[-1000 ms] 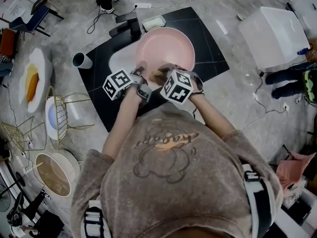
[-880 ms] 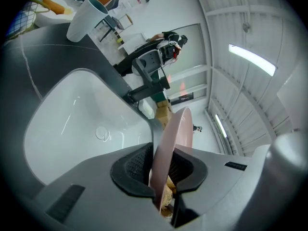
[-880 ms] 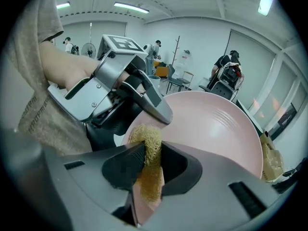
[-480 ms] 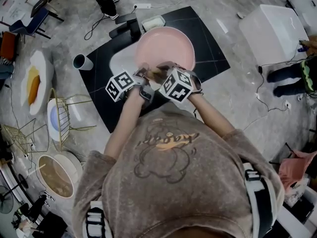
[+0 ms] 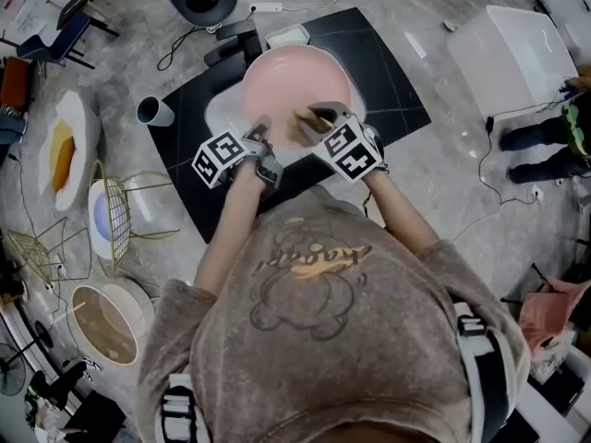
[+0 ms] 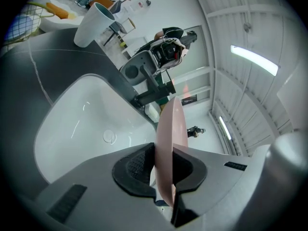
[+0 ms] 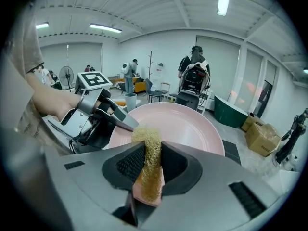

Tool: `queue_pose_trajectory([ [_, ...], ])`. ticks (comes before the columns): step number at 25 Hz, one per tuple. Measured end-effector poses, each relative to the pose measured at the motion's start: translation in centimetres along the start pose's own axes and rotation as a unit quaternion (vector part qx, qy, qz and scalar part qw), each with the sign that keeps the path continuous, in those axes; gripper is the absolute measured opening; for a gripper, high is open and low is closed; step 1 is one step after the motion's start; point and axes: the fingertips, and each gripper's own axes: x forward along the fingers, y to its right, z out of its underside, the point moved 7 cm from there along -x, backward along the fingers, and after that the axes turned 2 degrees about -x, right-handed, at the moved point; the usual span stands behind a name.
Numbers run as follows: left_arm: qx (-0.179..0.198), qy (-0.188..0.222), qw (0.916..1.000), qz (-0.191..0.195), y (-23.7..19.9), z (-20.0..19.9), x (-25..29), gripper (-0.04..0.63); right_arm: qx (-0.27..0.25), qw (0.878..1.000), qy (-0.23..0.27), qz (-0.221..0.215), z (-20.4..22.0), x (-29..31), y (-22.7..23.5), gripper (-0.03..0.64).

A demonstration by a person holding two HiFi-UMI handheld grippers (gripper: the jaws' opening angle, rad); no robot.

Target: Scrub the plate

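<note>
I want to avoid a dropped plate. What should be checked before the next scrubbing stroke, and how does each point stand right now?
1. Plate grip: left gripper shut on the rim of the pink plate: ok.
2. Tool grip: right gripper shut on the scrub sponge: ok.
3. Plate held over the white sink: ok.
4. Sponge pressing on the plate's face: cannot tell; its tip sits by the near rim.
5. Stroke path clear of the left gripper: probably not ok, since the sponge tip lies right beside its jaws.
6. Cup standing apart from the plate: ok.
</note>
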Motion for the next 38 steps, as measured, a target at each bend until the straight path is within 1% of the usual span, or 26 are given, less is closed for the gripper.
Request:
queue_pose_trajectory([
  [6,-0.005,0.022,0.9994,-0.024,-2.0,-1.0,-2.0,0.055,0.032,0.999,0.015,-0.007,-0.2,-0.2,0.3,0.086],
  [10,-0.019,0.046,0.998,-0.038,-3.5,-1.8,-4.0,0.055,0.038,0.999,0.021,-0.015,-0.5,0.4,0.2,0.086],
  [13,-0.03,0.068,0.9961,-0.048,-4.7,-2.3,-5.6,0.055,0.043,0.998,0.026,-0.032,-0.9,1.1,-0.1,0.086],
  [21,-0.053,0.124,0.9875,-0.082,-7.9,-3.3,-10.7,0.055,0.03,0.996,0.035,-0.075,-2.5,3.6,-2.2,0.086],
  [24,-0.052,0.14,0.9839,-0.098,-9.2,-3.5,-12.5,0.055,0.022,0.995,0.039,-0.09,-3.2,4.4,-3.1,0.086],
  [29,-0.034,0.15,0.9804,-0.123,-11.1,-4.1,-15.0,0.055,0.02,0.993,0.05,-0.105,-4.0,5.5,-4.1,0.086],
  [33,-0.037,0.154,0.9779,-0.136,-12.8,-4.3,-16.3,0.055,0.03,0.991,0.054,-0.118,-4.3,6.0,-4.8,0.086],
  [38,-0.035,0.142,0.979,-0.142,-14.8,-4.7,-16.8,0.054,0.032,0.99,0.049,-0.129,-4.1,6.6,-5.3,0.086],
])
